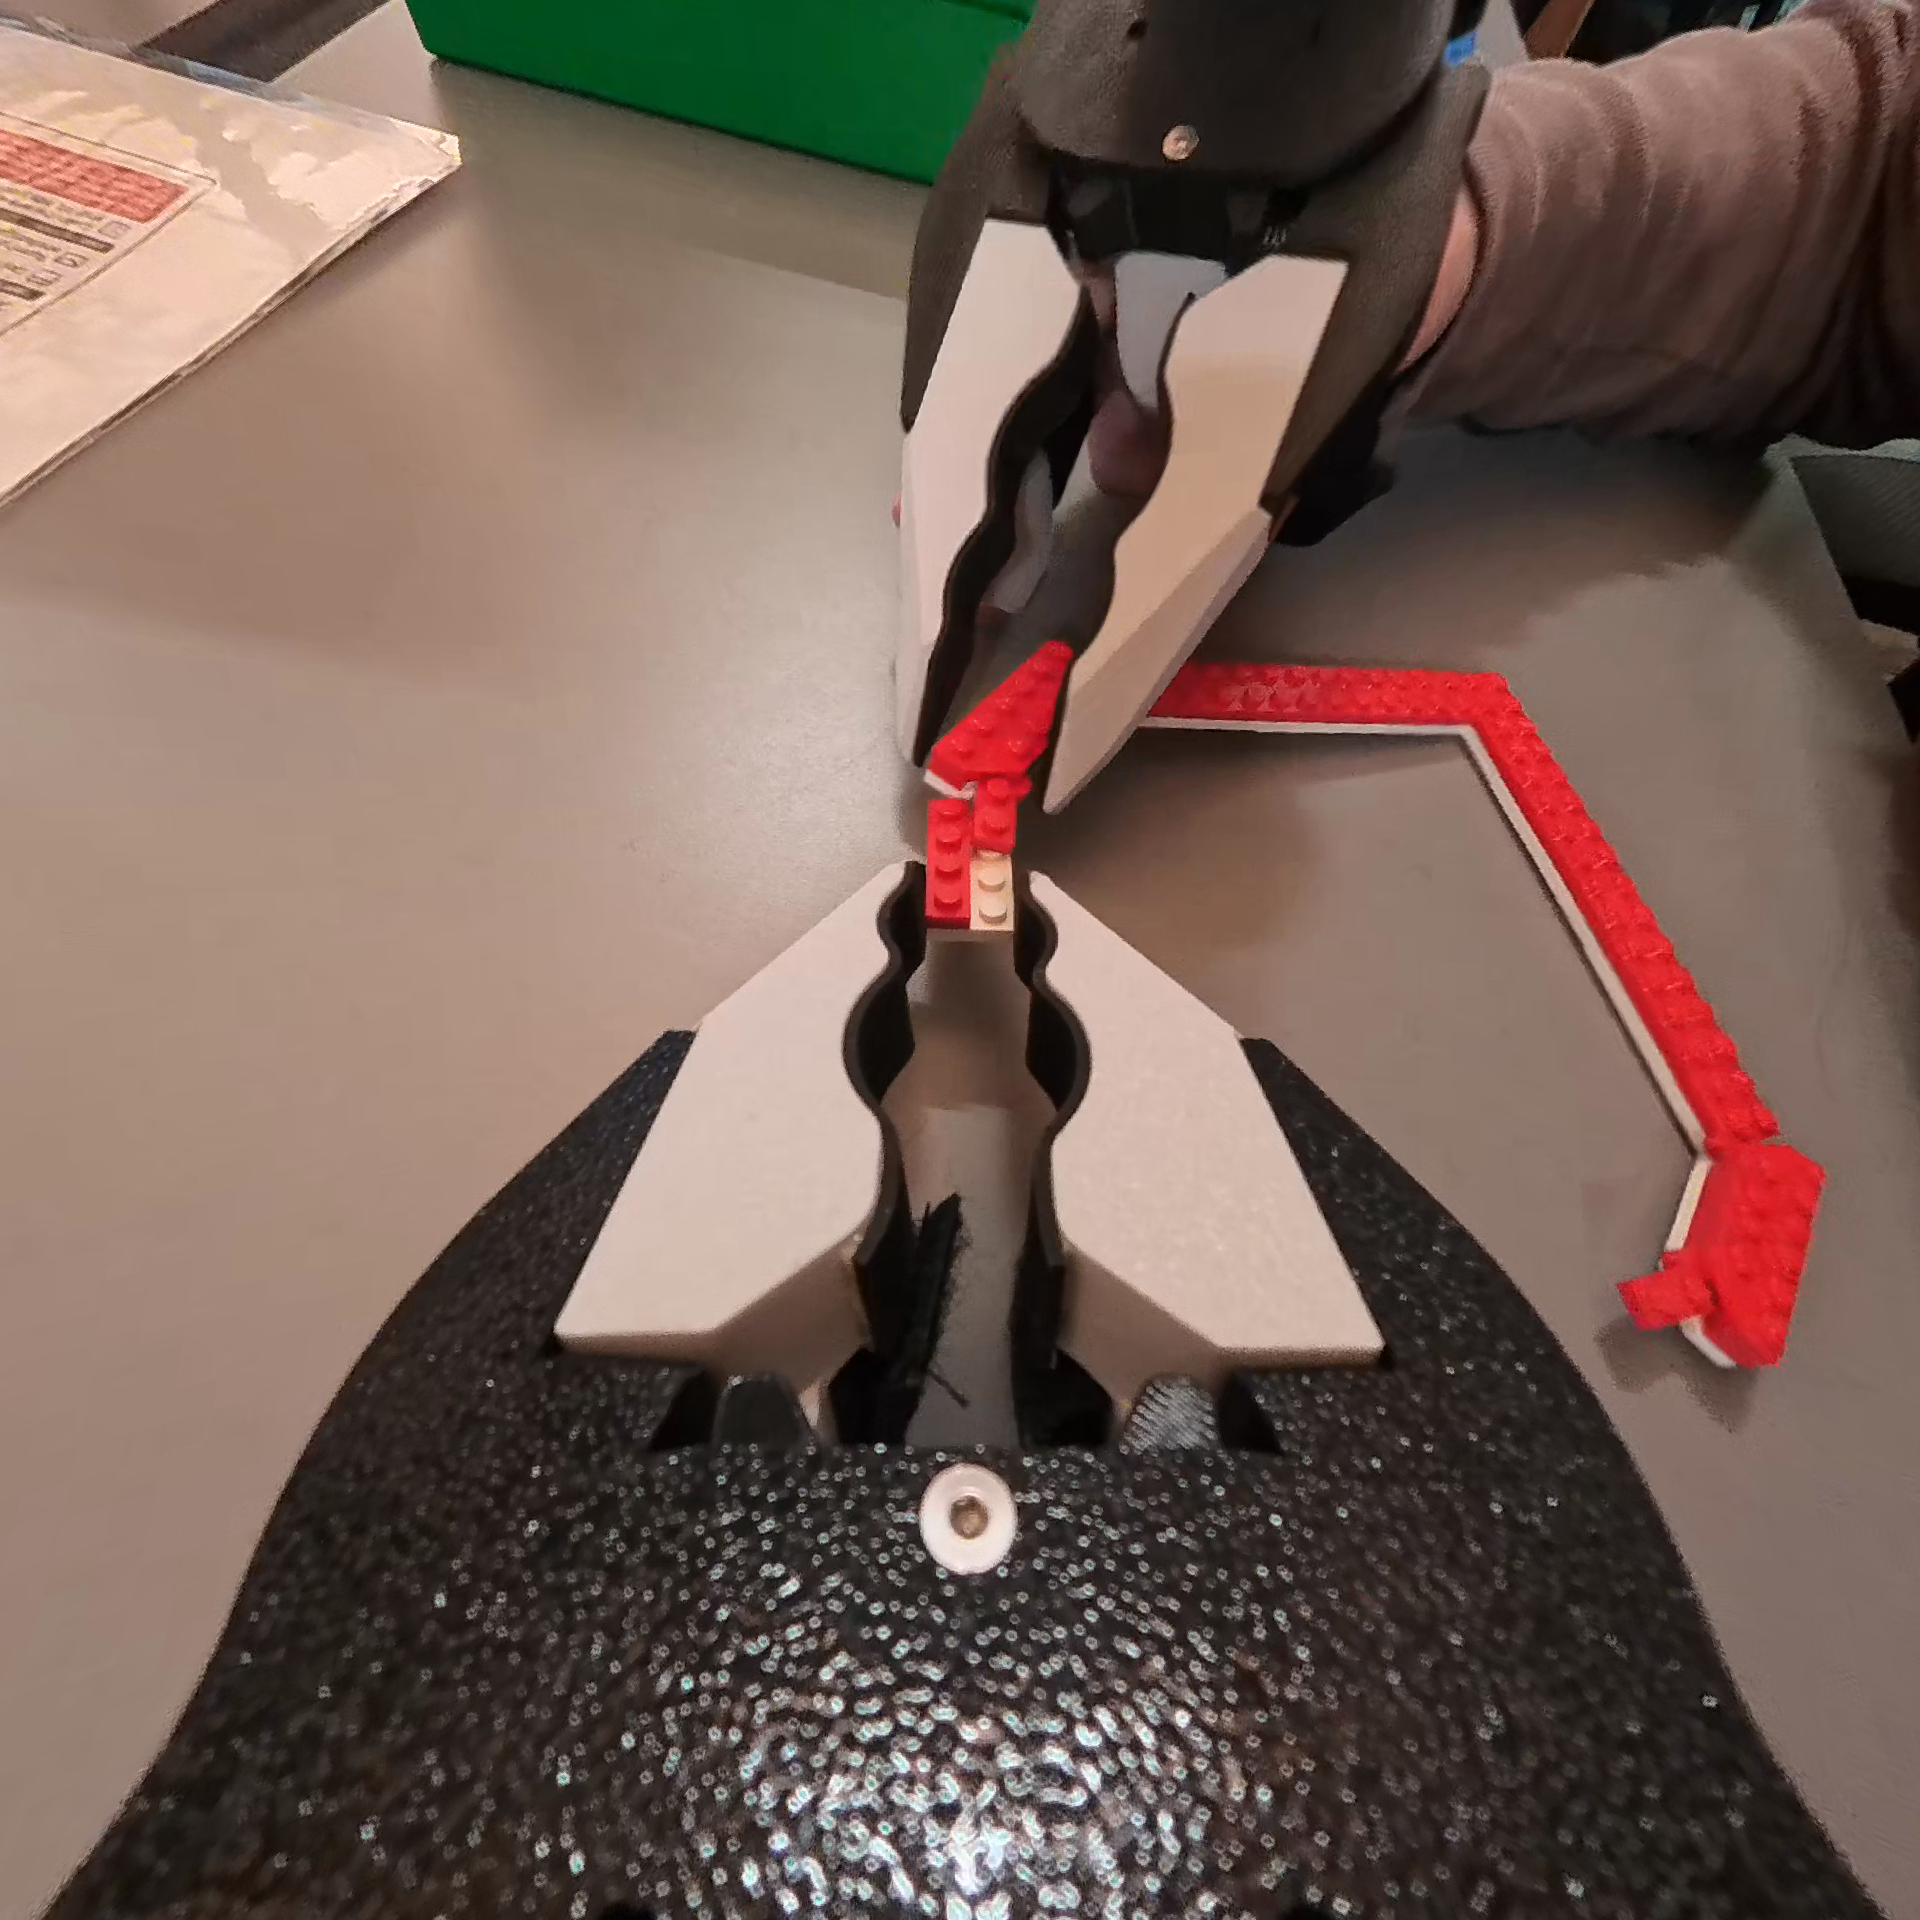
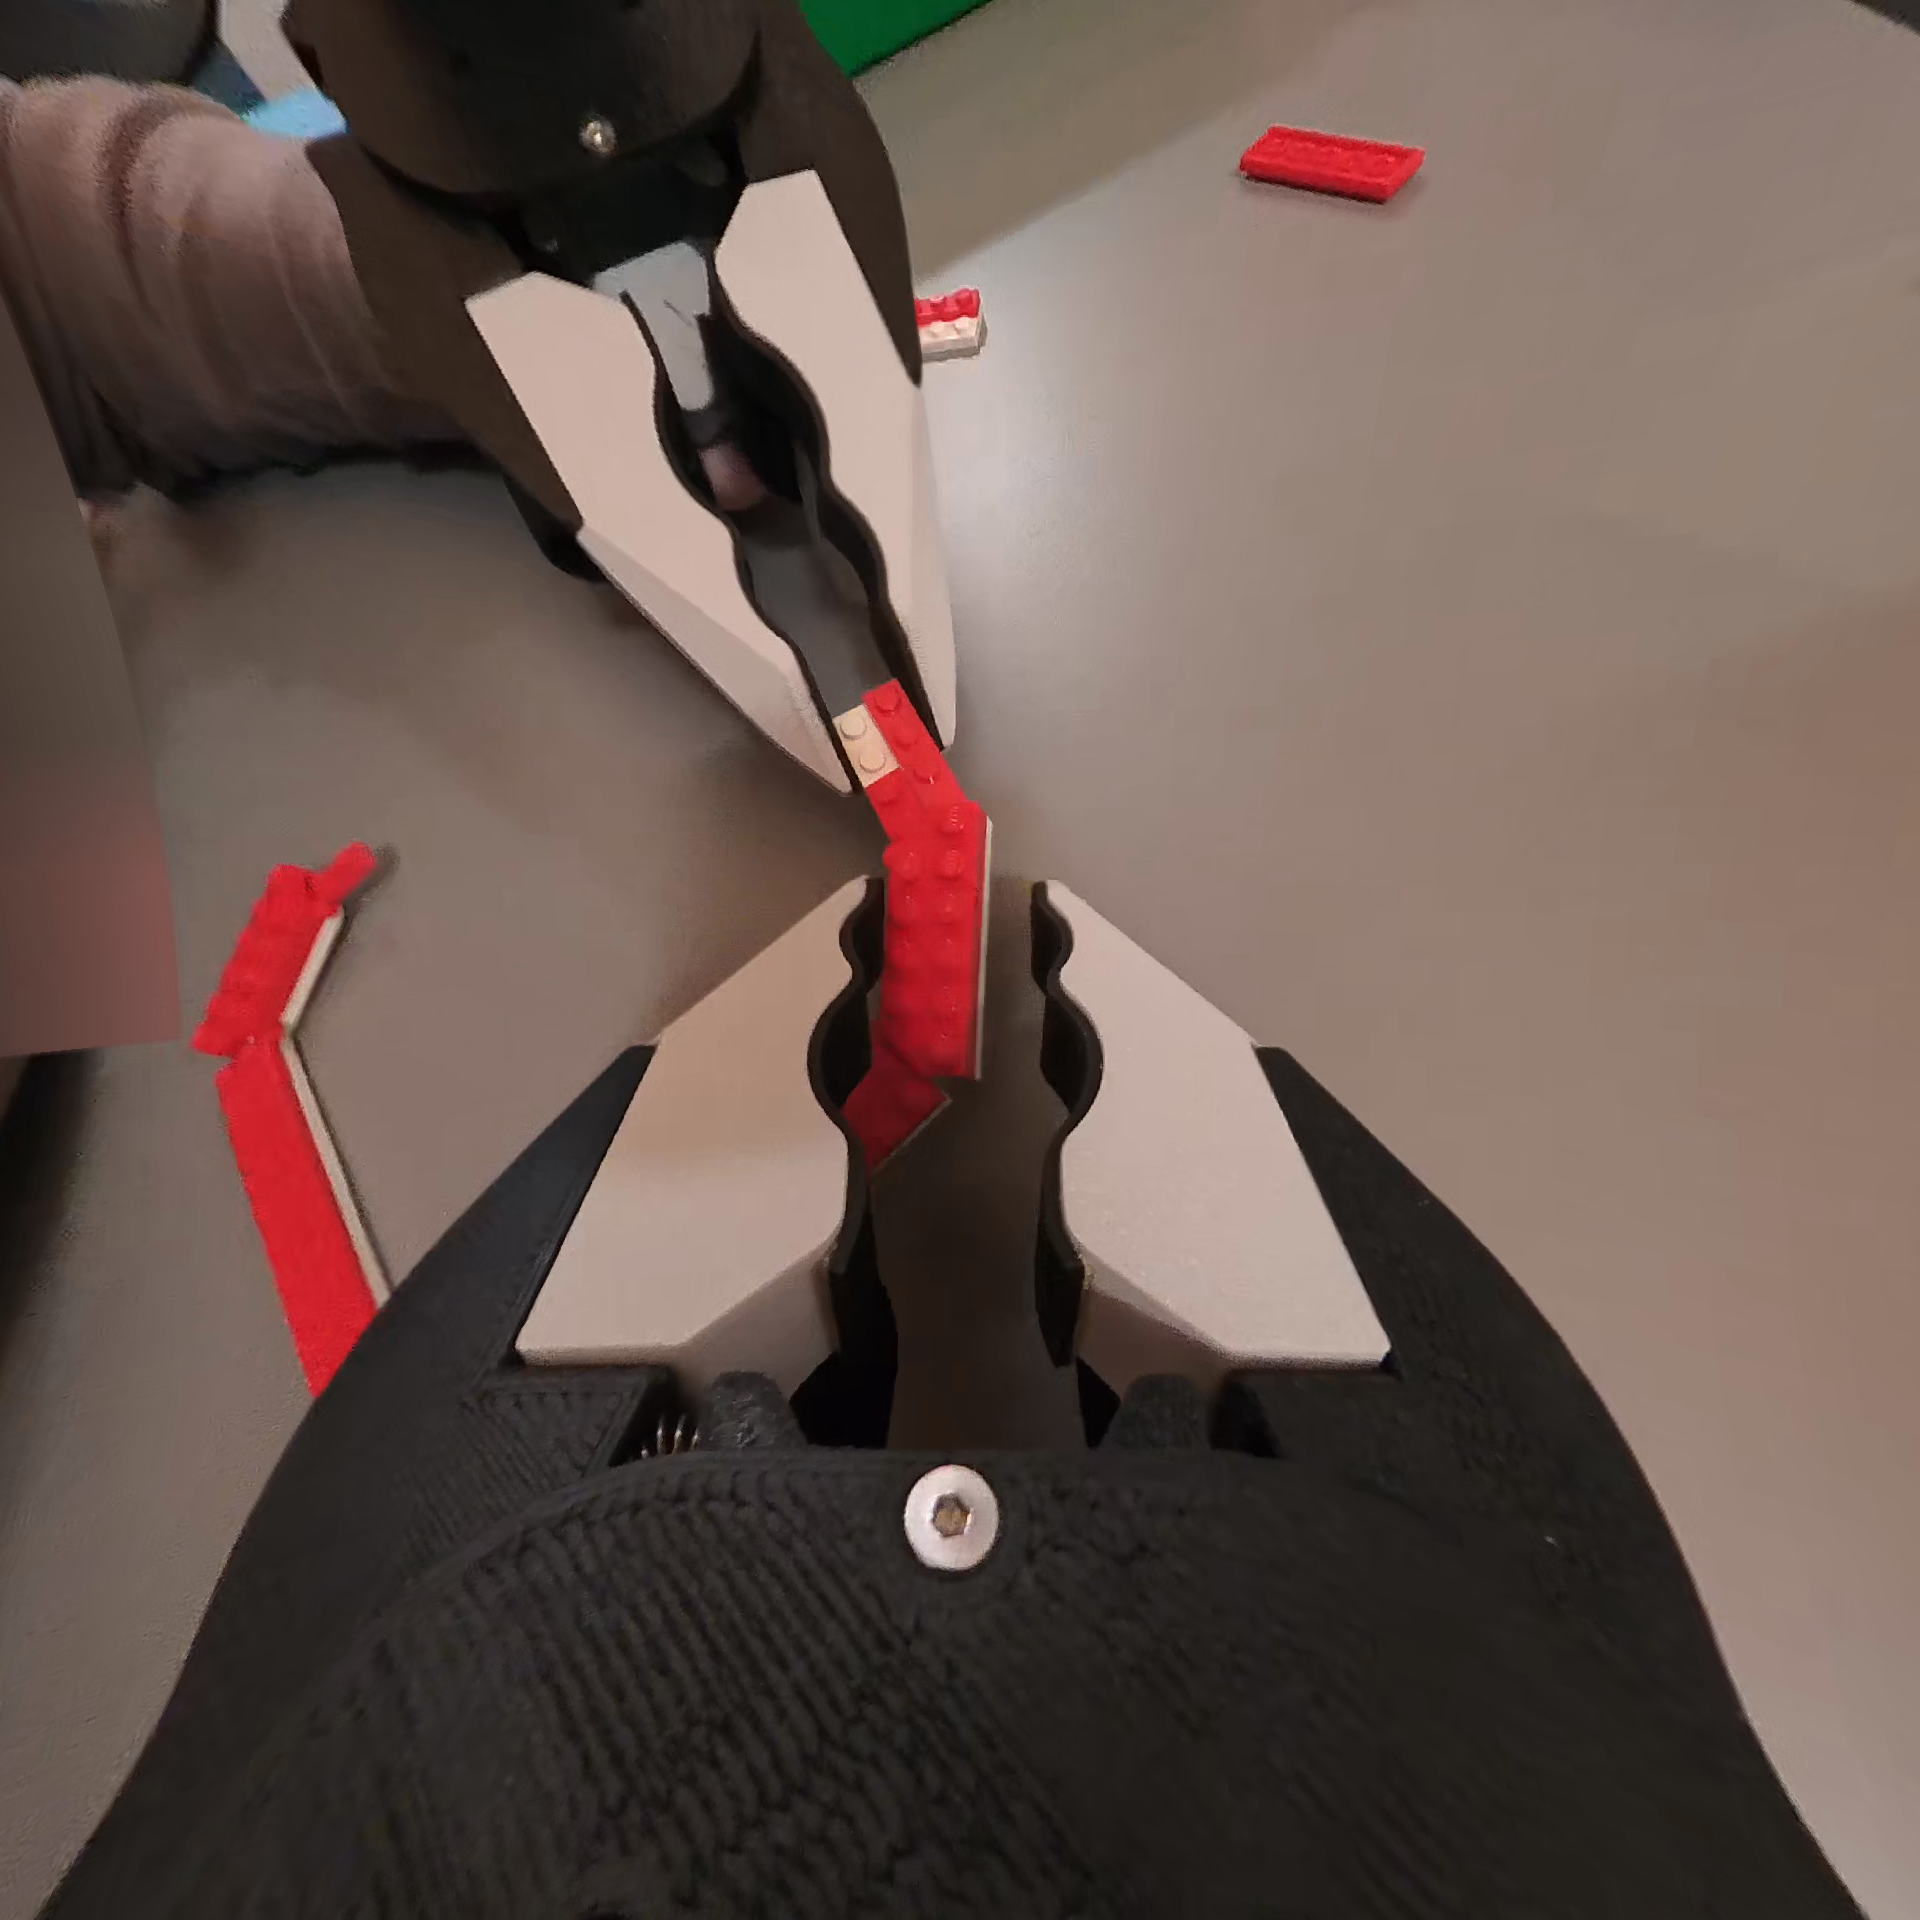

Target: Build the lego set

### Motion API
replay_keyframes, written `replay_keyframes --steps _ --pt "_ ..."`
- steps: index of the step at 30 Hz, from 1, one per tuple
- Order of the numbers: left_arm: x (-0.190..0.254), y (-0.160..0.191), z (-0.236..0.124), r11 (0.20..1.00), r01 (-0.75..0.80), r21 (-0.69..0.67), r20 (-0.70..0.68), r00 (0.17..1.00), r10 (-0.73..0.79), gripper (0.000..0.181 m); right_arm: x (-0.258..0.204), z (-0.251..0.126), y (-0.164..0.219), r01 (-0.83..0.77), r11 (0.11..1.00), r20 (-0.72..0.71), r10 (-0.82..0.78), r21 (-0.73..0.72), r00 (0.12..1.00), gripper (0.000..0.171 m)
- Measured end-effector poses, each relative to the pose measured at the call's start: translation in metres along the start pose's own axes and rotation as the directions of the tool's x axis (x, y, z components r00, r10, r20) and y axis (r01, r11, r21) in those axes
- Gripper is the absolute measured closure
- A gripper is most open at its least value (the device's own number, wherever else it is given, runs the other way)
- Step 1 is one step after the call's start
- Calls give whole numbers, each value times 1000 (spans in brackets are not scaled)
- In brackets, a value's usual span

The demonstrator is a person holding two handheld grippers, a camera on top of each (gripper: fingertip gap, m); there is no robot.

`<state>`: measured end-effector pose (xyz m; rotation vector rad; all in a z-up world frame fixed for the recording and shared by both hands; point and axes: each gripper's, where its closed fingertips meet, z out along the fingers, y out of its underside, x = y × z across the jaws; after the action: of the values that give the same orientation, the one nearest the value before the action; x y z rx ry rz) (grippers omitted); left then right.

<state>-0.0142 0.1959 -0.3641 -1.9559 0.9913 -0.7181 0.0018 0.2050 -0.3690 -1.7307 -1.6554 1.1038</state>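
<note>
While the grey table [image 1: 436, 644] spreads under everything, a green box [image 1: 717, 73] stands at its far edge and a plastic bag with a printed label [image 1: 135, 260] lies at the far left in the left wrist view. The long red-and-white lego frame [image 1: 1579, 862] lies flat on the table, bent at an angle, off to the right of both grippers in that view. The left gripper [image 1: 975, 894] pinches one end of a small red-and-white lego assembly [image 1: 971, 862], its jaws narrow around it. The right gripper [image 2: 951, 904], held by a sleeved arm [image 1: 1662, 239], meets it head-on: the red wedge plate [image 2: 935, 977] lies between its fingers against the left one, with a gap to the other, so I cannot tell whether it grips. In the right wrist view, a flat red plate [image 2: 1332, 161] lies far off on the table, and a small red-and-white brick stack [image 2: 951, 324] sits nearer, behind the left gripper.
</note>
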Motion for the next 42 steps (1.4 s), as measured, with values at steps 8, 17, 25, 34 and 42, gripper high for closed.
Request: replay_keyframes --steps 8,17,25,34,42 --pt "1 0 0 1000 6 -3 -6 1000 -6 167 0 2 2 186 982 -84 -189 -46 978 140" --pt "2 0 0 1000 14 -2 -17 1000 -14 167 -2 2 2 177 984 -53 -178 -33 983 136" --pt "2 0 0 1000 21 -4 -20 1000 -21 167 -2 -1 -4 299 953 -112 -302 -37 947 132" --pt "3 0 0 999 49 -3 -32 998 -49 167 -18 -1 -13 640 751 -261 -658 -161 707 134" --pt "3 0 0 999 48 -2 -34 998 -48 166 -16 -4 -8 598 774 -278 -633 -207 723 132"
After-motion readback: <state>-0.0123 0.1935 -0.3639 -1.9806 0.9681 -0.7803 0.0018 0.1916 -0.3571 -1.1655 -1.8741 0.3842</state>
